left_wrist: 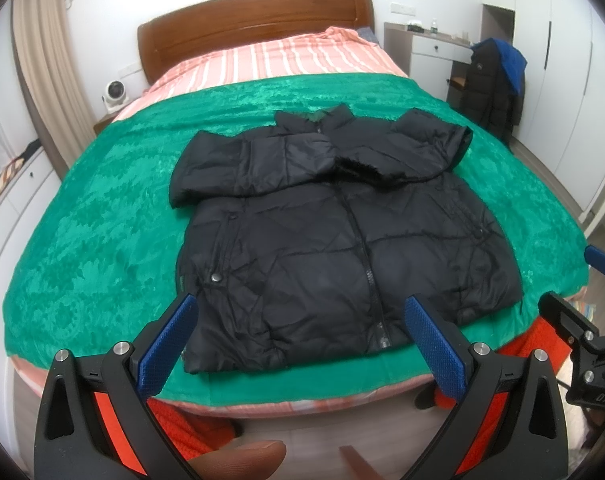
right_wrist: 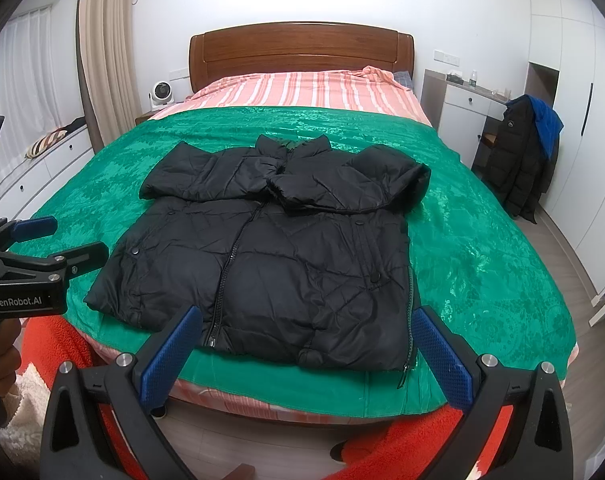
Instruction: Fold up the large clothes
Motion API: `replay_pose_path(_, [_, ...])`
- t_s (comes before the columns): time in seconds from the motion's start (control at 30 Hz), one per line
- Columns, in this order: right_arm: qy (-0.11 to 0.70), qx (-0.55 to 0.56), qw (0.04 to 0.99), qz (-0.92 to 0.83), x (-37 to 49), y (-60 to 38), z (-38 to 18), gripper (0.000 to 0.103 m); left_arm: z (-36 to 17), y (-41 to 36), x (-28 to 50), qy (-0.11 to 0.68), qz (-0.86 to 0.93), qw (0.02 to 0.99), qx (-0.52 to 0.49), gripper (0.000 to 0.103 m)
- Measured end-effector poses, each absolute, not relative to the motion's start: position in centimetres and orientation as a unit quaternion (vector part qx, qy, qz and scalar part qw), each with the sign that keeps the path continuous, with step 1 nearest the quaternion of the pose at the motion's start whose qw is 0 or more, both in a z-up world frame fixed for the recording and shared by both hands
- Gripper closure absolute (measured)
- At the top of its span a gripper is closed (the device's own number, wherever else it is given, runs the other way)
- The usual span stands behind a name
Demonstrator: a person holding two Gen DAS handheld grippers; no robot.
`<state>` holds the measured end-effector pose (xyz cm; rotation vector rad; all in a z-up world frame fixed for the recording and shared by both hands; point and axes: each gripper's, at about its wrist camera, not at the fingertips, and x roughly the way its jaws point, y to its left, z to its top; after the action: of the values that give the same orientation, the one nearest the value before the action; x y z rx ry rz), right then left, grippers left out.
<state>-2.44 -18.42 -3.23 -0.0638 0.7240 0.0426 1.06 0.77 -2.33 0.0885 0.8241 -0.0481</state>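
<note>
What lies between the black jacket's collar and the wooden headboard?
Bare green blanket, then striped pink sheet, nothing else; the right wrist view shows it.

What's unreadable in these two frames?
- Jacket underside: both views, it lies flat on the green blanket.
- Desk items: both views, too small.
- Right gripper: left wrist view, cut by the right edge.
- Person: only a thumb and red sleeves show.

Jacket [right_wrist: 270, 248] lies on blanket [right_wrist: 482, 248]; headboard [right_wrist: 302, 52] behind
</note>
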Motion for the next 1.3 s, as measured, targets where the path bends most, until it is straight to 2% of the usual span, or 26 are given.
replay_pose_path(1.3, [0.354,-0.034,0.934,0.019,-2.53,-18.4,-3.56,0.0,-2.85,0.92,1.07,0.406,-0.022,0.913,0.036,0.0])
